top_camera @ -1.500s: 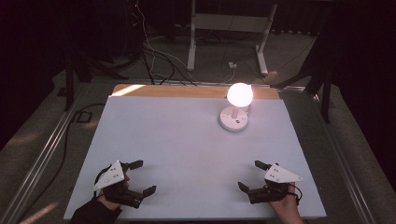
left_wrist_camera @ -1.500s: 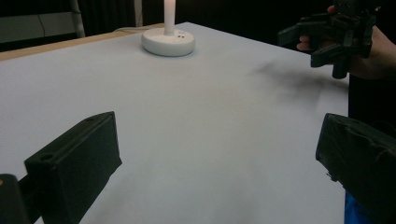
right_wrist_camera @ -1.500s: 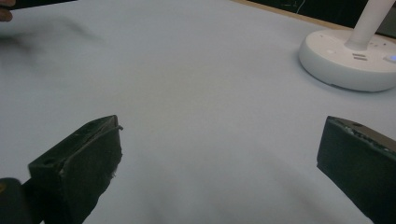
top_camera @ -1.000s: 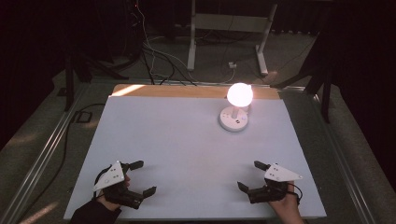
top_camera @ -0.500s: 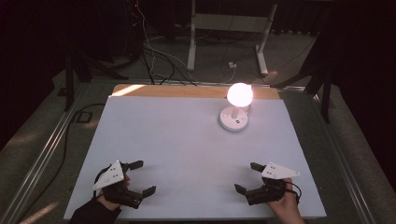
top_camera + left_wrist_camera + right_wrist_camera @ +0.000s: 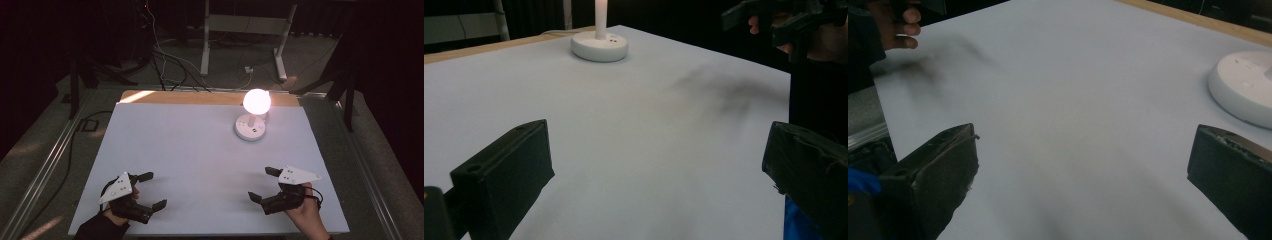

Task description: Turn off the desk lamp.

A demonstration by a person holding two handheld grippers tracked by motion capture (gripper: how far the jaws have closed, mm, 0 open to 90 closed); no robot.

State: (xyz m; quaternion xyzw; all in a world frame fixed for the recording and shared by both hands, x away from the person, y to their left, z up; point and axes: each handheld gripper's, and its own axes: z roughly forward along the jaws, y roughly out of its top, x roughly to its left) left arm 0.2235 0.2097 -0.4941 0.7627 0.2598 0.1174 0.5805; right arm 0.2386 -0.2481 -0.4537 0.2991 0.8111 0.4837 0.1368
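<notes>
A small lamp (image 6: 251, 118) stood near the far edge of the white table (image 6: 190, 150), a bit to the right. Its round bulb (image 6: 257, 100) glowed bright on a thin stem, and the stem rose from a flat white base (image 6: 250, 131). In the left gripper view the base (image 6: 599, 46) sat far off across the table. In the right gripper view it (image 6: 1245, 87) was closer, on the right.

The right gripper (image 6: 265, 184) was near the front edge, well apart from the lamp. Its jaws were spread wide and held nothing. The left gripper (image 6: 151, 190) was at the front left corner, even farther from the lamp. Its jaws were spread wide too, with nothing between them.

It looked like the very start, with both hands waiting. Next, the right gripper would likely need to go forward to the lamp. It should go slow, because the lamp is tall and could tip.
</notes>
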